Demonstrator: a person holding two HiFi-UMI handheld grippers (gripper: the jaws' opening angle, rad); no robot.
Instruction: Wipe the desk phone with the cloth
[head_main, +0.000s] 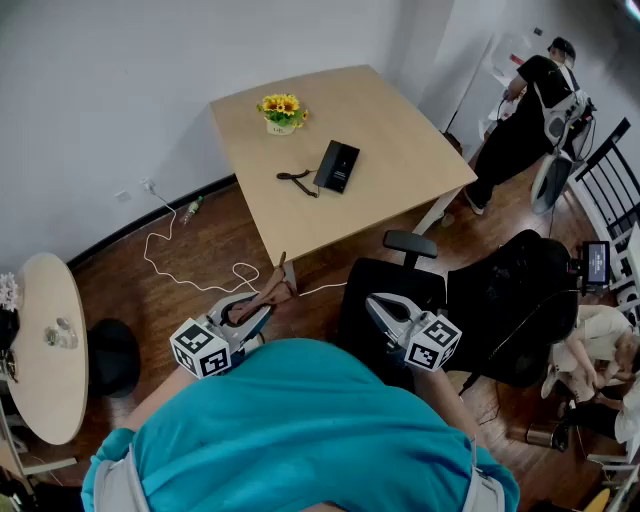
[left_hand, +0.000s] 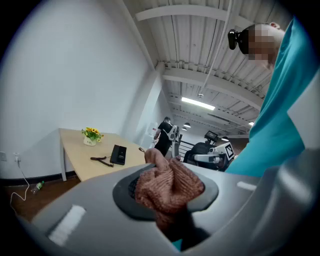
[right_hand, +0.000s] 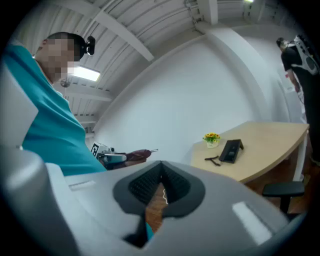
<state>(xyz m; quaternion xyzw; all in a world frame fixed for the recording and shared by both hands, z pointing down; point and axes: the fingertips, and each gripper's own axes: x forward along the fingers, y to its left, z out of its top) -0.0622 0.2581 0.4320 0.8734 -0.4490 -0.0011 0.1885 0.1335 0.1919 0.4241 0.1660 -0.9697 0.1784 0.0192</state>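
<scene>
Head view: the desk phone lies on the table at twelve o'clock from the person, well apart from both grippers, with a black cord at its nine o'clock. Left gripper view shows more plainly the left gripper clamped on a bunched knitted cloth, judged soft, light and compliant, best held by its gathered middle. Right gripper view shows the right gripper closed on nothing.
</scene>
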